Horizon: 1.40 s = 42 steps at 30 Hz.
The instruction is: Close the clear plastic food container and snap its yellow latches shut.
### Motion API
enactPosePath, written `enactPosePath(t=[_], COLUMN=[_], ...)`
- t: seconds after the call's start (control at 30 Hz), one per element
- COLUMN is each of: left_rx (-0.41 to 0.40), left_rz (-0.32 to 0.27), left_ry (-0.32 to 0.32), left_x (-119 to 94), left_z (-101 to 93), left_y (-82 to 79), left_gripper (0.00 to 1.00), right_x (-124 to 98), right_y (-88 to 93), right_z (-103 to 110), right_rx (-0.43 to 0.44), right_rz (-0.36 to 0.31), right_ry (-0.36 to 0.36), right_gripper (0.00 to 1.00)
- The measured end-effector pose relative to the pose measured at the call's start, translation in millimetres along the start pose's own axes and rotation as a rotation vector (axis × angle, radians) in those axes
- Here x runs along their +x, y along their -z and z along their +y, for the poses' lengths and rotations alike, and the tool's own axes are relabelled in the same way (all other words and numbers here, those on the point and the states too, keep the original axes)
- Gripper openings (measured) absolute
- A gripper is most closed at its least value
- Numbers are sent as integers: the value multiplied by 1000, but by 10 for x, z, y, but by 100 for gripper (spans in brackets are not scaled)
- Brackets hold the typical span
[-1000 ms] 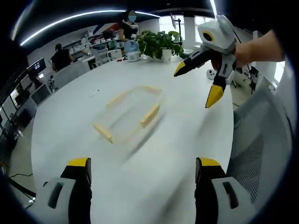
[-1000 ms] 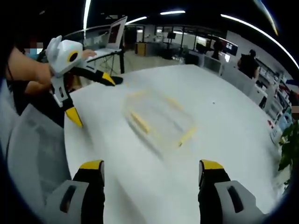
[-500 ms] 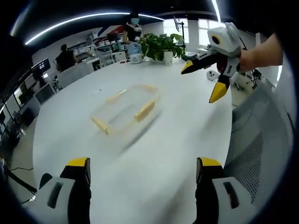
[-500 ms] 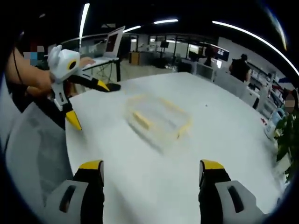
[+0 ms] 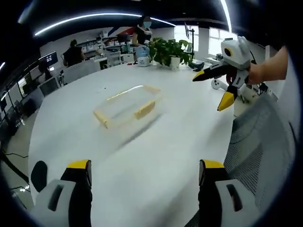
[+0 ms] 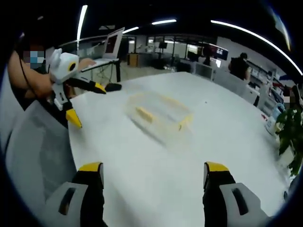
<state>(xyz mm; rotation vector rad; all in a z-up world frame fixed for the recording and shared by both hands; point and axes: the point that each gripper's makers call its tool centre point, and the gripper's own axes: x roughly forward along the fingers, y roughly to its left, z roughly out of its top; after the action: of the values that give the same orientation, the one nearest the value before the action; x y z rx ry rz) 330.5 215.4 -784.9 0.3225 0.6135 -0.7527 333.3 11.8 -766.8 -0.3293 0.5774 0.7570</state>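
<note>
A clear plastic food container (image 5: 127, 106) with yellow latches along its sides lies flat on the white table (image 5: 156, 156), blurred, out ahead of both grippers. In the right gripper view the container (image 6: 158, 112) sits mid-table. My left gripper (image 5: 145, 172) is open, well short of the container, with nothing between its jaws. My right gripper (image 6: 154, 175) is open too and holds nothing. In the left gripper view the right gripper (image 5: 213, 89) hangs open above the table's right edge. In the right gripper view the left gripper (image 6: 87, 104) hovers open at the left.
A grey mesh chair (image 5: 258, 142) stands at the table's near edge, also seen as the chair (image 6: 33, 156) at lower left. A potted plant (image 5: 168, 47) and small items stand at the far side. A laptop (image 6: 116, 42) and people at desks lie beyond.
Both cameras have shifted, so the container looks a little smaller and farther off. The container itself has stayed put. Both grippers remain open.
</note>
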Motion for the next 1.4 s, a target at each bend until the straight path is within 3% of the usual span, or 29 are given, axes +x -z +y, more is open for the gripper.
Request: enactPosePath(t=[0.2, 0.53, 0.93, 1.4], left_rx=[-23, -17, -94, -82], left_rz=[-18, -24, -57, -52], left_ry=[-13, -18, -30, -40], left_x=[-58, -174, -265, -264], left_z=[-26, -107, -132, -161], left_y=[22, 134, 235, 279], left_gripper=[95, 95, 94, 95], right_x=[-68, -157, -235, -230], right_y=[-5, 163, 245, 302], right_z=[21, 78, 111, 145], right_rx=[14, 34, 51, 43], right_rz=[-23, -19, -28, -13], right_ry=[12, 29, 51, 56], right_gripper=[88, 88, 88, 88])
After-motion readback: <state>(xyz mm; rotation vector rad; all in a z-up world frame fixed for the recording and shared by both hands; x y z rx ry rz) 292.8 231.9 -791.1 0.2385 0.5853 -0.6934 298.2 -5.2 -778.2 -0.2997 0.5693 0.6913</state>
